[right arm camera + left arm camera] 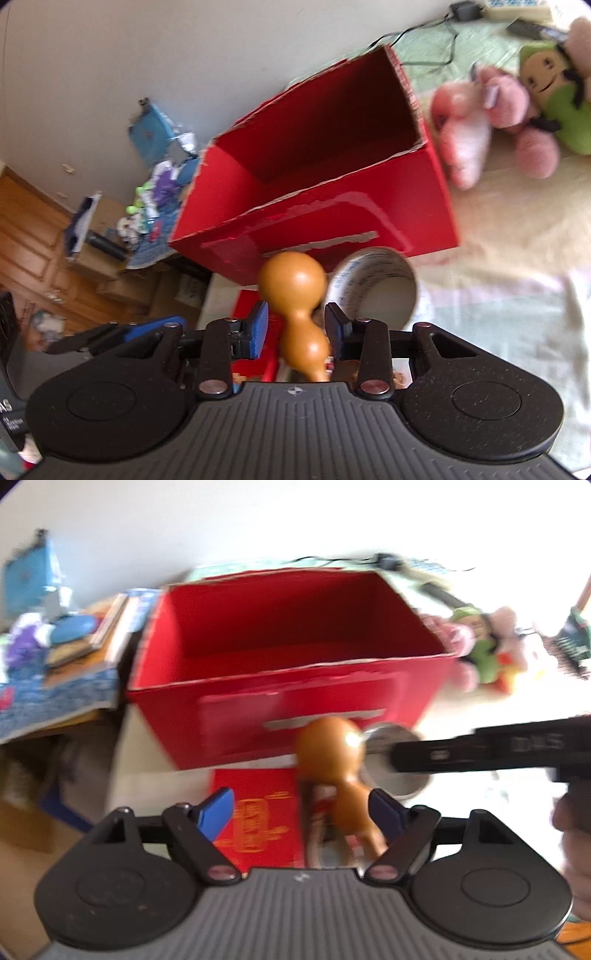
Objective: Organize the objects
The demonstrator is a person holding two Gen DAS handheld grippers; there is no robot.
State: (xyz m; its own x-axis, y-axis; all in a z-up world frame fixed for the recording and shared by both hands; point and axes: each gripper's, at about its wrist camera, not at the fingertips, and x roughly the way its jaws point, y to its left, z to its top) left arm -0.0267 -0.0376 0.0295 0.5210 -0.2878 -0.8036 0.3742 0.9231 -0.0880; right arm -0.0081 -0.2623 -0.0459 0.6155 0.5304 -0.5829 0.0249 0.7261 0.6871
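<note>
An open red box [295,686] stands on the bed ahead; its inside looks empty; it also shows in the right wrist view [317,192]. An orange-brown gourd [332,753] lies in front of it. In the right wrist view the gourd [295,295] sits between the blue pads of my right gripper [295,328], which is part open around its neck with small gaps either side. My left gripper [303,808] is open wide, with the gourd near its right finger [384,808]. A roll of tape [376,284] lies just right of the gourd.
A red packet [258,823] lies under the left gripper. Plush toys [517,110] lie right of the box. A cluttered side table [55,646] stands to the left. A black cable and adapter [461,14] lie behind the box.
</note>
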